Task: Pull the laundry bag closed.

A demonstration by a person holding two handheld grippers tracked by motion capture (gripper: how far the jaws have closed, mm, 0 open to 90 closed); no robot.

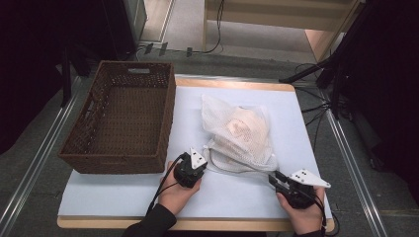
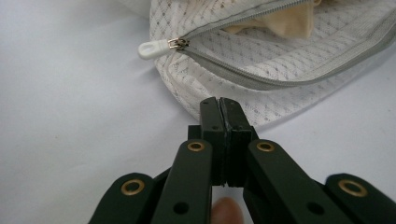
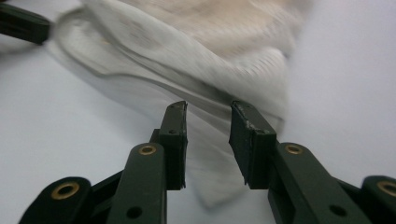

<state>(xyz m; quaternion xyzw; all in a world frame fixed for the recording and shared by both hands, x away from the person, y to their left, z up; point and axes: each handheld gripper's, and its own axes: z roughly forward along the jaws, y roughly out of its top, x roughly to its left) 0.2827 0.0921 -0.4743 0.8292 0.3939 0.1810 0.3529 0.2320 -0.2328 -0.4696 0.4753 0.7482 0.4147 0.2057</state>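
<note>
A white mesh laundry bag (image 1: 239, 131) with a beige cloth (image 2: 289, 23) inside lies in the middle of the white mat (image 1: 123, 190). Its zipper is partly undone, and the white pull tab (image 2: 154, 46) sits at the bag's near left corner. My left gripper (image 2: 219, 101) is shut, with its tips right at the bag's lower edge (image 2: 280, 56); I see nothing between the pads. In the high view it sits at the bag's lower left (image 1: 200, 159). My right gripper (image 3: 208, 109) stands open, and a blurred corner of the bag (image 3: 196, 51) lies just past and beneath its jaws. It shows at the bag's lower right (image 1: 272, 177).
A brown wicker basket (image 1: 118, 163) with nothing in it stands on the left of the mat, close to my left hand. The table's wooden front edge (image 1: 197, 224) runs just below both hands. Cables and metal rails lie on the floor around the table.
</note>
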